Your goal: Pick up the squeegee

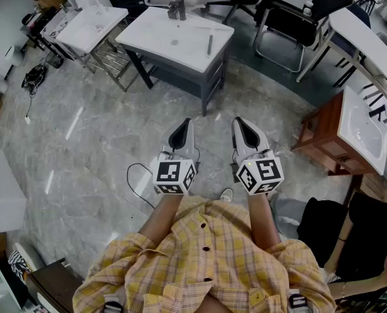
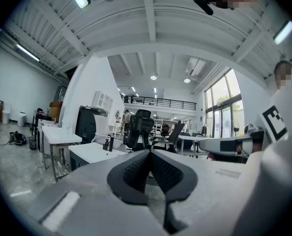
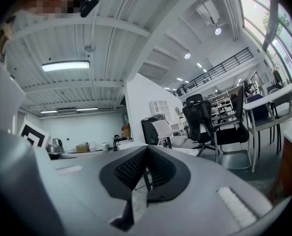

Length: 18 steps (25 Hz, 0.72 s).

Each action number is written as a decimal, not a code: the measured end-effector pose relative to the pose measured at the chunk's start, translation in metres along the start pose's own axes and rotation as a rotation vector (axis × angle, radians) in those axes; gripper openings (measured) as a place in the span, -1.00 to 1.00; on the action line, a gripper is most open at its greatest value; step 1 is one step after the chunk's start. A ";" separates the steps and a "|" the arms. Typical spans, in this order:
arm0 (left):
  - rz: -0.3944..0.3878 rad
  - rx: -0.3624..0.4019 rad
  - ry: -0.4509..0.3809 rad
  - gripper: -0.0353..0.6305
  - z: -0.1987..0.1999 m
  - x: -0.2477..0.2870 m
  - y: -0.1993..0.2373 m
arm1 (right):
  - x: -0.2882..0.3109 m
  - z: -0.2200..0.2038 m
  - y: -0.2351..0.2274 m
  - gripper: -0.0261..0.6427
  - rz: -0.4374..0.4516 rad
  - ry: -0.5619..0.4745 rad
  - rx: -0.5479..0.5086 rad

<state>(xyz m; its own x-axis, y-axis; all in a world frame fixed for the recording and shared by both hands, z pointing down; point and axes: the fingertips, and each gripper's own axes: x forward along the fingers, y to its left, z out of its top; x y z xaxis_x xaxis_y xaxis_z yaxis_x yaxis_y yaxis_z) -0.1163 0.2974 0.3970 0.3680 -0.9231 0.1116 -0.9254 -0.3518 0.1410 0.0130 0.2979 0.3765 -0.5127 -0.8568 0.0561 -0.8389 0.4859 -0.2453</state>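
Note:
A slim dark tool, apparently the squeegee (image 1: 209, 44), lies on a white sink counter (image 1: 180, 41) at the far side of the floor, right of the faucet (image 1: 177, 8). Both grippers are held side by side at waist height, well short of that counter and pointing toward it. My left gripper (image 1: 185, 124) is shut with nothing between its pads, and in the left gripper view (image 2: 149, 154) the faucet (image 2: 108, 143) shows far ahead. My right gripper (image 1: 239, 122) is also shut and empty; its tips meet in the right gripper view (image 3: 146, 151).
A second white sink unit (image 1: 92, 25) stands at the back left. A wooden vanity with a basin (image 1: 359, 132) is at the right. Black office chairs (image 1: 291, 18) sit behind the counter. A cable (image 1: 138, 175) loops on the grey floor, and a white box (image 1: 0, 188) stands at the left.

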 end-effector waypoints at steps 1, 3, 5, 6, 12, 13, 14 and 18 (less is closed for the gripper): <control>0.004 0.003 -0.003 -0.89 0.000 0.002 0.000 | 0.001 0.001 -0.003 -0.96 0.002 -0.002 -0.001; 0.010 0.008 -0.008 -0.89 0.001 0.007 -0.002 | 0.004 0.002 -0.008 -0.96 0.005 -0.006 -0.002; 0.013 0.011 -0.009 -0.90 0.001 0.011 -0.006 | 0.004 0.003 -0.014 -0.96 0.008 -0.007 -0.003; 0.013 0.013 -0.008 -0.89 0.000 0.013 -0.008 | 0.004 0.002 -0.017 -0.96 0.010 -0.006 -0.003; 0.018 0.027 -0.002 -0.90 -0.004 0.021 -0.025 | -0.001 0.003 -0.028 -0.96 0.029 -0.004 -0.010; 0.020 0.029 -0.001 -0.89 -0.004 0.022 -0.027 | -0.002 0.003 -0.030 -0.96 0.037 -0.007 -0.009; 0.023 0.029 0.000 -0.90 -0.004 0.023 -0.030 | -0.004 0.004 -0.032 -0.95 0.044 -0.010 -0.007; 0.039 0.022 -0.001 -0.89 -0.006 0.029 -0.045 | -0.010 0.008 -0.045 -0.95 0.067 -0.017 0.004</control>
<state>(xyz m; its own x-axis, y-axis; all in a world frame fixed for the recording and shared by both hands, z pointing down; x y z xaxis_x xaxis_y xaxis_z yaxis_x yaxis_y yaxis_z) -0.0630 0.2872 0.3999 0.3317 -0.9363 0.1152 -0.9407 -0.3191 0.1149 0.0578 0.2835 0.3796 -0.5647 -0.8250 0.0229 -0.8019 0.5420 -0.2515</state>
